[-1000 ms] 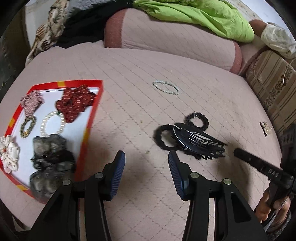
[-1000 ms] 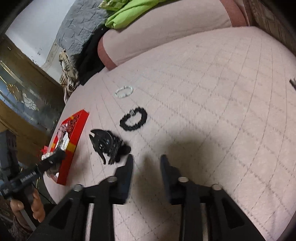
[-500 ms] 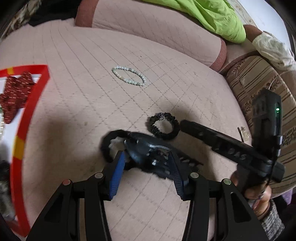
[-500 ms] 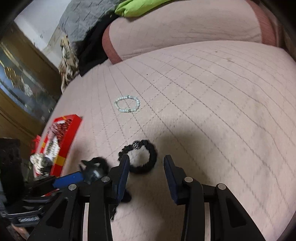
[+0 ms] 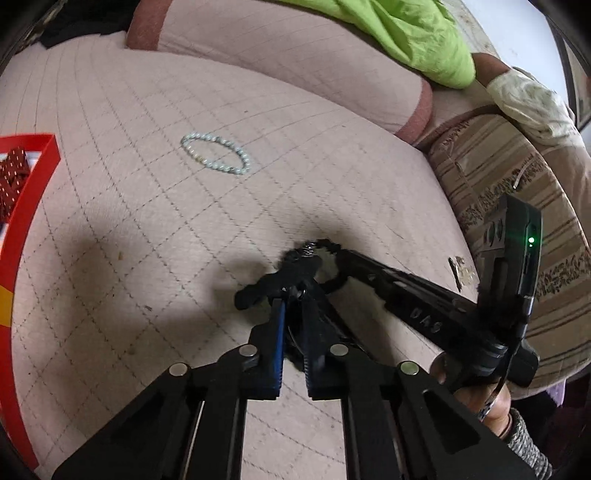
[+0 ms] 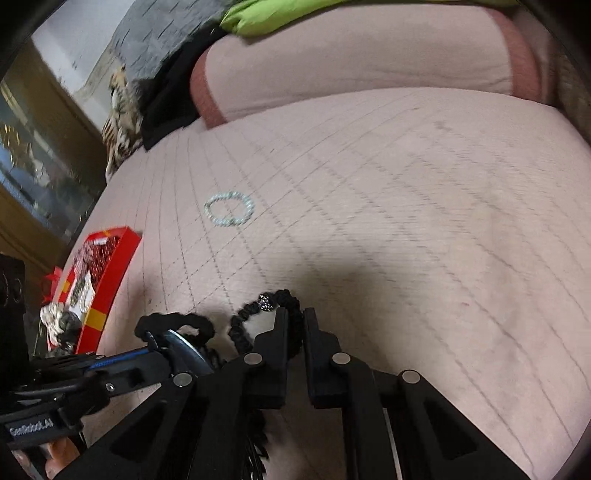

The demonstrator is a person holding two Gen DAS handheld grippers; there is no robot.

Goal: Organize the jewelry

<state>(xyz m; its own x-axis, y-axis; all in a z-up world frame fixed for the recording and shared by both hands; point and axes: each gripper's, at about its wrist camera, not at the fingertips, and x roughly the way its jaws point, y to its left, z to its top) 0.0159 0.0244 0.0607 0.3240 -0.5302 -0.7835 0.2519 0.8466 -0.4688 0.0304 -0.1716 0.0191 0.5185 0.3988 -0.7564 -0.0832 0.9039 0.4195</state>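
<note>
My left gripper (image 5: pixel 293 295) is shut on a black hair clip with a black loop (image 5: pixel 258 290), low over the pink quilted bed. My right gripper (image 6: pixel 294 314) is shut on the rim of a black beaded bracelet (image 6: pixel 255 308) lying on the bed; it shows in the left wrist view (image 5: pixel 314 247) just past the clip. The left gripper's fingers and the clip (image 6: pixel 177 332) show at the left of the right wrist view. A pale bead bracelet (image 5: pixel 216 152) (image 6: pixel 229 213) lies farther back. The red jewelry tray (image 5: pixel 26 206) (image 6: pixel 107 273) is at the left.
A pink bolster (image 5: pixel 288 62) and a green cloth (image 5: pixel 413 33) lie at the back. A striped cushion (image 5: pixel 517 192) borders the right. A small hair pin (image 5: pixel 460 271) lies near the right edge. Dark clothes (image 6: pixel 166 96) pile at the back left.
My left gripper moved right from the tray, came down over the black clip and shut on it. My right gripper moved in to the black bracelet and shut on its rim.
</note>
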